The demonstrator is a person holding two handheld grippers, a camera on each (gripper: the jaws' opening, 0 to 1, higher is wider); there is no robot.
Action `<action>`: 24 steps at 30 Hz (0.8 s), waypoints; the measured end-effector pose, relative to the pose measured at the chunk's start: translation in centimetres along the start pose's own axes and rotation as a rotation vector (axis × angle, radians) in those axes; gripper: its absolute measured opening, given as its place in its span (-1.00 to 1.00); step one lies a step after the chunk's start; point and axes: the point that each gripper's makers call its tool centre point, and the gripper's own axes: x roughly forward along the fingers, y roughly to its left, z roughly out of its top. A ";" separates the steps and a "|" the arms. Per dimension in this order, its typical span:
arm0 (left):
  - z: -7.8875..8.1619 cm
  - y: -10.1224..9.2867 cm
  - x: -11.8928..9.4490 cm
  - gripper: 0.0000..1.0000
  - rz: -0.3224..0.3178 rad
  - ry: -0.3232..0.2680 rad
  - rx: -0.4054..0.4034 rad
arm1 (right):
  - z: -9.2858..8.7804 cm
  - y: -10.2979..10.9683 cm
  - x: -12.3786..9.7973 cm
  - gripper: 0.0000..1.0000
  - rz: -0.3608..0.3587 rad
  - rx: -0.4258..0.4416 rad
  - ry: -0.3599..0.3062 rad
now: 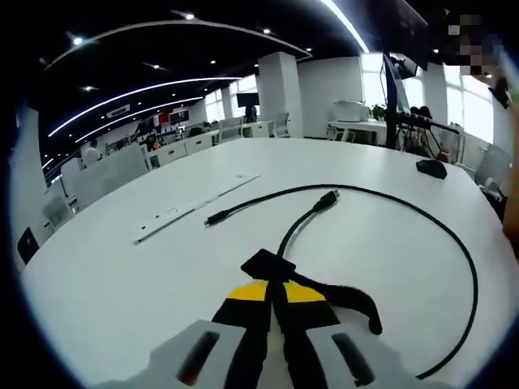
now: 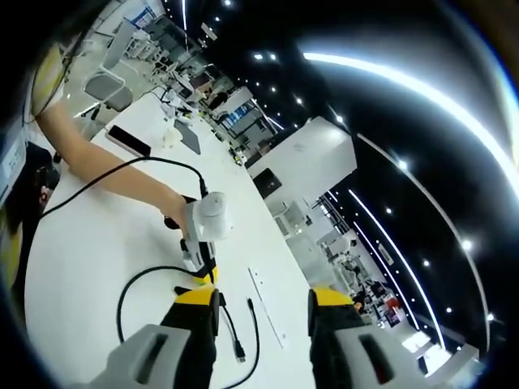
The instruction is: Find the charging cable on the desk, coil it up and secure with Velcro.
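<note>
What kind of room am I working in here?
Most likely an open-plan office. A big white table holds the black charging cable, rows of desks and chairs stretch behind it, and strip lights run across a dark ceiling.

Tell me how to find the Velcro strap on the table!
Start at the big white table, then follow the black charging cable that loops across it back toward the left claw. The Velcro strap is the short, flat, fuzzy-edged black band beside the yellow claw tips, wider than the thin round cable.
</note>
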 end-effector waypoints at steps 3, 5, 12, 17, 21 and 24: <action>0.2 -0.4 0.0 -0.89 -0.016 -0.010 0.011 | 0.1 0.1 0.0 -0.10 0.001 -0.001 -0.004; 0.4 -0.8 0.1 -0.89 -0.030 -0.018 0.019 | 0.1 0.1 0.0 -0.10 0.002 0.000 -0.006; 0.5 -1.9 0.2 -0.89 -0.075 -0.028 0.071 | 0.2 0.1 -0.1 -0.10 0.003 -0.003 -0.008; 0.4 -2.4 0.2 -0.89 -0.095 -0.025 0.088 | 0.3 0.1 -0.1 -0.10 0.005 -0.004 -0.014; 0.6 -2.7 0.5 -0.89 -0.111 -0.036 0.101 | 0.5 0.3 0.0 -0.10 0.012 -0.005 -0.019; 0.8 -2.9 0.5 -0.89 -0.122 -0.045 0.120 | 0.5 0.4 0.1 -0.10 0.013 -0.009 -0.017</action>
